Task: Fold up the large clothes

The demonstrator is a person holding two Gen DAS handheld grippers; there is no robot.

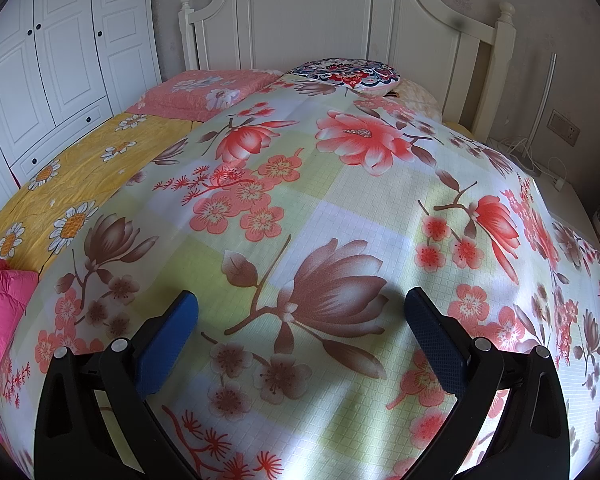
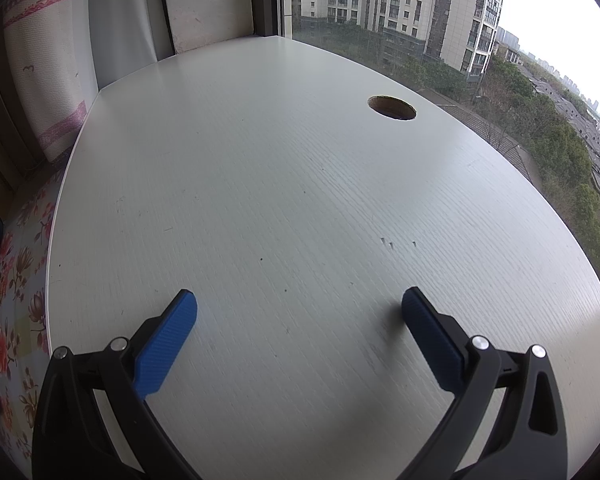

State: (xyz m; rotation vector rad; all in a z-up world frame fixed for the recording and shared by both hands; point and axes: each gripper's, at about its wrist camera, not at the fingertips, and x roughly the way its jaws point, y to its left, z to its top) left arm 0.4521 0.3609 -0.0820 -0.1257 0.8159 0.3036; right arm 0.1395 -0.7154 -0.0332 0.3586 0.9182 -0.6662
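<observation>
A large floral sheet (image 1: 320, 208) with red and brown flowers on pale green and white squares lies spread over the bed, filling the left wrist view. My left gripper (image 1: 300, 304) is open and empty just above the sheet, over a big brown flower. My right gripper (image 2: 299, 304) is open and empty above a white desk (image 2: 280, 184), away from the bed. An edge of the floral sheet (image 2: 16, 300) shows at the far left of the right wrist view, below the desk edge.
A yellow daisy bedspread (image 1: 72, 184) lies left of the sheet. A pink pillow (image 1: 196, 92) and a round patterned cushion (image 1: 348, 72) sit by the white headboard (image 1: 320, 12). A pink garment (image 1: 2, 312) lies at the left. The desk has a cable hole (image 2: 392, 107) beside a window.
</observation>
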